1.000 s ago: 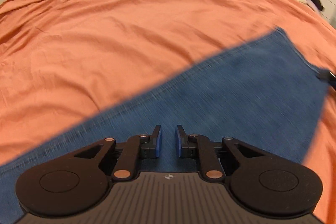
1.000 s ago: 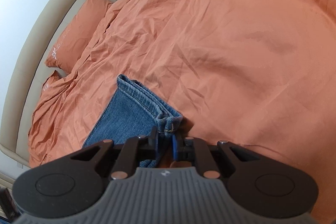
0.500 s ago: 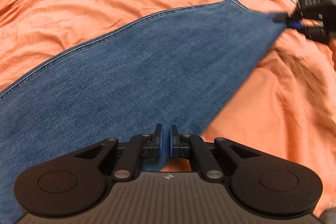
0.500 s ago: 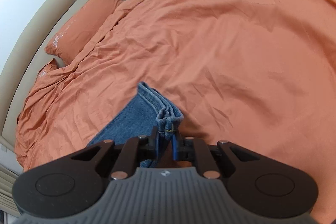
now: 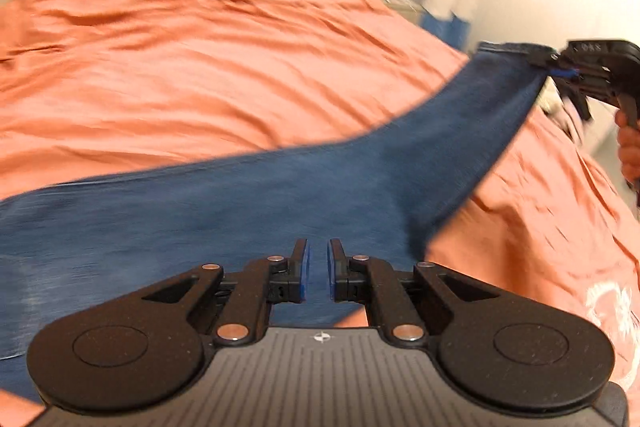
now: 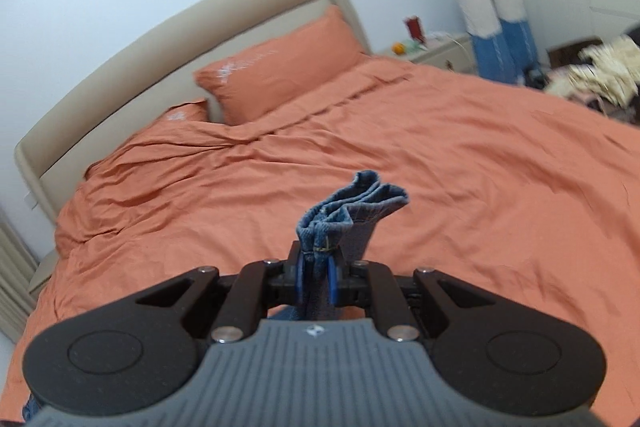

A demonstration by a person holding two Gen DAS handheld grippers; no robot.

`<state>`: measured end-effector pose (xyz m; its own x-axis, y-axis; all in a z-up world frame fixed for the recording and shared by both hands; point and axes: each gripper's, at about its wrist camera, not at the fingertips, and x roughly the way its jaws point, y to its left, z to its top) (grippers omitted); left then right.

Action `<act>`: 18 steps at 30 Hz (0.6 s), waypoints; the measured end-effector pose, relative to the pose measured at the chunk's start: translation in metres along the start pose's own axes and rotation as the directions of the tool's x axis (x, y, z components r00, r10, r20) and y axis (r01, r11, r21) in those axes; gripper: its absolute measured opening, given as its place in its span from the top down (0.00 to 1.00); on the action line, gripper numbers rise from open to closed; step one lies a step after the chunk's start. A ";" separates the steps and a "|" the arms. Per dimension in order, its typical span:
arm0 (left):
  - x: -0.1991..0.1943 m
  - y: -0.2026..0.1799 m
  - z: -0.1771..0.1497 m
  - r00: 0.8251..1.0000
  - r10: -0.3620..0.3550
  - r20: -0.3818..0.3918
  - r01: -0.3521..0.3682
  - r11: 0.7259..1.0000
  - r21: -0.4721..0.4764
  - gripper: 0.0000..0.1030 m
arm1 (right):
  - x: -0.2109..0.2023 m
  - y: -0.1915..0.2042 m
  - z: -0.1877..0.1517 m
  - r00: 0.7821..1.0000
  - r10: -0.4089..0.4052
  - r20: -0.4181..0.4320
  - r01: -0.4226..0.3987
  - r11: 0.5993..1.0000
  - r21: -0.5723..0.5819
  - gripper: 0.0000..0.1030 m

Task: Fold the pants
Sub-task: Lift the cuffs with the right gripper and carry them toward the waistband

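The right gripper [image 6: 316, 273] has its jaws pinching the stacked hems of the blue denim pants [image 5: 248, 203], now lifted clear of the orange bed cover [image 6: 460, 163] they lay on a second ago. The left gripper [image 5: 317, 277] jaws are opening slightly, denim running between them; whether they grip it I cannot tell. The pants now hang stretched between both hands, ready to be folded over.

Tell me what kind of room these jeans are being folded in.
Most likely a home bedroom. A wide bed with a rumpled orange duvet fills the view, orange pillows lean on a padded beige headboard, and a pale bedside cabinet stands against the wall.
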<state>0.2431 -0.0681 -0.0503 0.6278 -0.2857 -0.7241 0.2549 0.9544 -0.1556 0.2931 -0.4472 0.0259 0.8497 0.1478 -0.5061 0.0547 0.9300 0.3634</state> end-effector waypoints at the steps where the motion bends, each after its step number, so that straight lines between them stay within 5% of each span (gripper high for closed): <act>1: -0.010 0.011 -0.001 1.000 0.017 0.015 -0.016 1.000 -0.016 0.91 | -0.002 0.018 0.001 1.000 0.013 0.005 -0.013 1.000 -0.025 0.93; 10: -0.064 0.110 -0.020 0.991 0.111 0.073 -0.095 0.977 -0.192 0.90 | 0.010 0.174 -0.037 0.987 0.159 -0.040 -0.163 0.971 -0.172 0.93; 18: -0.065 0.167 -0.048 0.996 0.054 0.075 -0.024 0.936 -0.352 0.90 | 0.067 0.258 -0.167 0.942 0.208 -0.262 -0.270 0.936 -0.227 0.94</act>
<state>0.2097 0.1142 -0.0618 0.6941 -0.2397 -0.6788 -0.0354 0.9304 -0.3647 0.2771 -0.1412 -0.0447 0.6744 0.4212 -0.6064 -0.2972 0.9067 0.2992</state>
